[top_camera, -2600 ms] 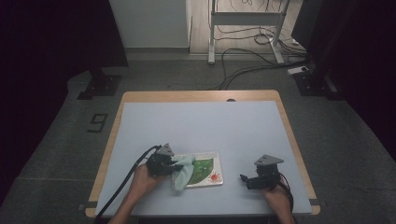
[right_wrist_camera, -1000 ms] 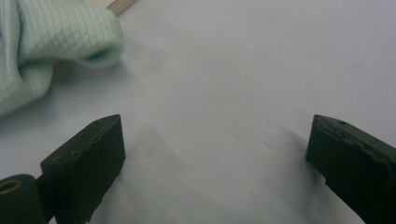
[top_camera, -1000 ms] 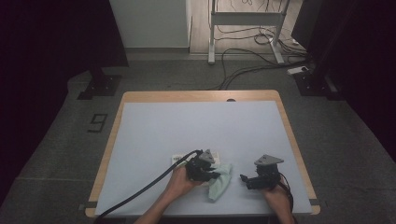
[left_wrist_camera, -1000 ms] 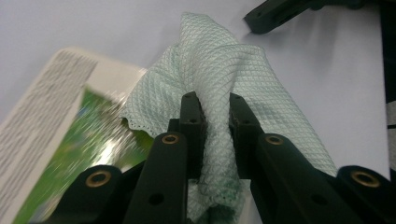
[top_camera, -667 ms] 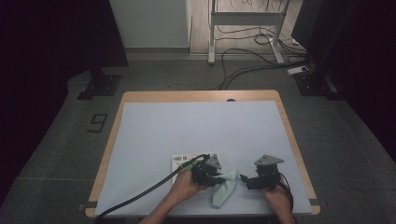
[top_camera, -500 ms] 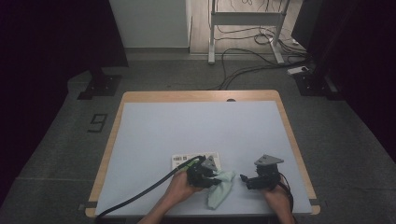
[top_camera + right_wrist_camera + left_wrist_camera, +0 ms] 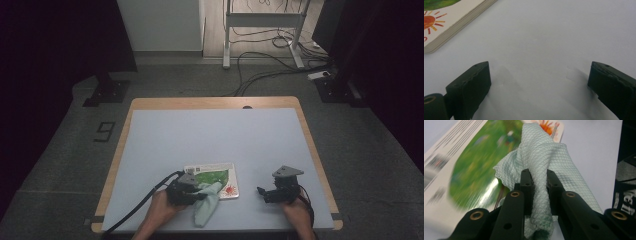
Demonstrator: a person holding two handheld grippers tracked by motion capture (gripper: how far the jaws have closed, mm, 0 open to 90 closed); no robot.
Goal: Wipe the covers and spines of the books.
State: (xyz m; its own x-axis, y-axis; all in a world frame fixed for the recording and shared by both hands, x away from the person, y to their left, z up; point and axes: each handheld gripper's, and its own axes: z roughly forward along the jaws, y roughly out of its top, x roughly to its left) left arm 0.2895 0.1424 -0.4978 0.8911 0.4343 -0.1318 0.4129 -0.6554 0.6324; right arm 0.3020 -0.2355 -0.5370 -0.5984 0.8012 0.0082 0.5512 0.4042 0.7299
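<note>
Where pinched, cloth (image 7: 541, 170) weave in close-up.

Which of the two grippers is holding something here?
The left gripper: its jaws pinch a pale green cloth over the book. The right gripper rests apart, jaws wide open on nothing.

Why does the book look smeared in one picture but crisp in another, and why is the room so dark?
Left gripper view: the book is streaked by motion blur, while the cloth stays sharp. Right gripper view: book edge crisp, jaws cast soft shadows. High view: only the table is lit; the surroundings are dim.
</note>
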